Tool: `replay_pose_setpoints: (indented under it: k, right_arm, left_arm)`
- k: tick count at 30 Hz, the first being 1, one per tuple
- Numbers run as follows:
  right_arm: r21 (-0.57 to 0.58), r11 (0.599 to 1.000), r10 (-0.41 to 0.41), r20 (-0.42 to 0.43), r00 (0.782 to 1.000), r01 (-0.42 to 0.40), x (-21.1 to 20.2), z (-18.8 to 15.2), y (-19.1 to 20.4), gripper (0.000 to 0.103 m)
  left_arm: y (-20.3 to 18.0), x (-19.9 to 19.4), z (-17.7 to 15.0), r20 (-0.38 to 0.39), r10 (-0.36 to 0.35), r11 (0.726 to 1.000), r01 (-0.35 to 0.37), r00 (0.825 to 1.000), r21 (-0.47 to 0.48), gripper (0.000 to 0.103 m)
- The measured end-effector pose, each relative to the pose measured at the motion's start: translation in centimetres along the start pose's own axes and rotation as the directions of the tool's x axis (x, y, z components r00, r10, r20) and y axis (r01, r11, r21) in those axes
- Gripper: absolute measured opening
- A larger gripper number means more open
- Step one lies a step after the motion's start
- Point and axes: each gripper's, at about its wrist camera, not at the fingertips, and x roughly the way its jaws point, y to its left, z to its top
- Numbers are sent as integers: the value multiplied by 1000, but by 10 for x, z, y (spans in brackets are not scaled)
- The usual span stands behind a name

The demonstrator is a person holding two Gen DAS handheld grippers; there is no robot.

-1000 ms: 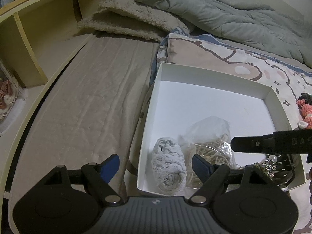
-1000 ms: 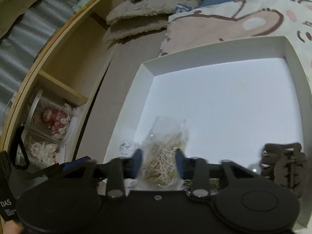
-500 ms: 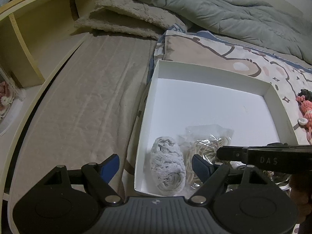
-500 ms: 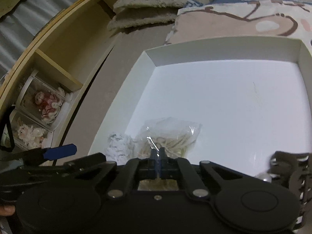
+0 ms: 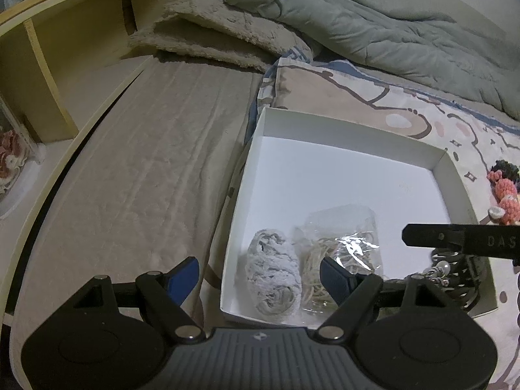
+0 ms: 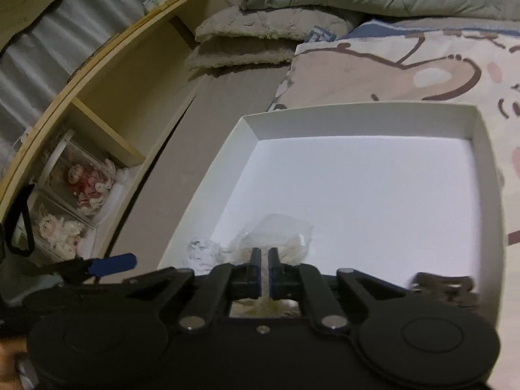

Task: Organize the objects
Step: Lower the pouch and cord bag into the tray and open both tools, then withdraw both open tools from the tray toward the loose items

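White box point(image 5: 344, 126) holds yarn bundle point(image 5: 273, 279), bag point(image 5: 341, 253) (perhaps noodles).

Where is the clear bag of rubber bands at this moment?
In the left wrist view the clear bag of rubber bands lies in the near part of the white box, beside the grey yarn bundle on its left.

Box point(image 5: 344, 126): on the bed point(image 5: 136, 169), right of the shelf point(image 5: 48, 74).
In box, near corner: yarn bundle point(image 5: 273, 276) left, bag of bands point(image 5: 341, 247) just beside, hair clip point(image 5: 455, 266) right.
Behind box: pillows point(image 5: 221, 39), quilt point(image 5: 373, 29).
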Motion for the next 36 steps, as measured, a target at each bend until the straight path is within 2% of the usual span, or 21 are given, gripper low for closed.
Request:
replay_pose_setpoints:
  k: [2, 4, 8, 16, 20, 22, 24, 36]
  right_arm:
    - [-9, 1000, -15, 2, 1000, 15, -6, 1, -5, 15]
    - [-15, 999, -31, 2, 1000, 31, -11, 2, -10, 27]
    - [-35, 997, -63, 10, 998, 63, -23, 3, -18, 37]
    - [-121, 984, -125, 56, 991, 131, -46, 6, -25, 73]
    - [-169, 972, -154, 81, 985, 166, -56, 6, -24, 87]
    - [-187, 966, -165, 89, 982, 179, -61, 7, -23, 100]
    - [-199, 960, -177, 103, 979, 195, -65, 7, -23, 103]
    - [-229, 941, -228, 107, 968, 247, -85, 13, -31, 103]
  left_arm:
    - [-1, -3, 0, 3, -6, 1000, 6, 1000, -12, 82]
    - [-2, -7, 0, 7, -13, 1000, 13, 1000, -22, 82]
    - [-6, -15, -1, 16, -13, 1000, 14, 1000, -26, 88]
    - [-12, -29, 0, 43, -12, 999, 14, 999, -43, 99]
    - [-14, -35, 0, 55, -16, 999, 18, 998, -47, 103]
    - [-16, -38, 0, 60, -15, 999, 18, 998, -45, 103]
    - [-18, -40, 0, 64, -20, 999, 23, 998, -45, 103]
    - [-34, -47, 6, 75, -42, 998, 46, 996, -51, 103]
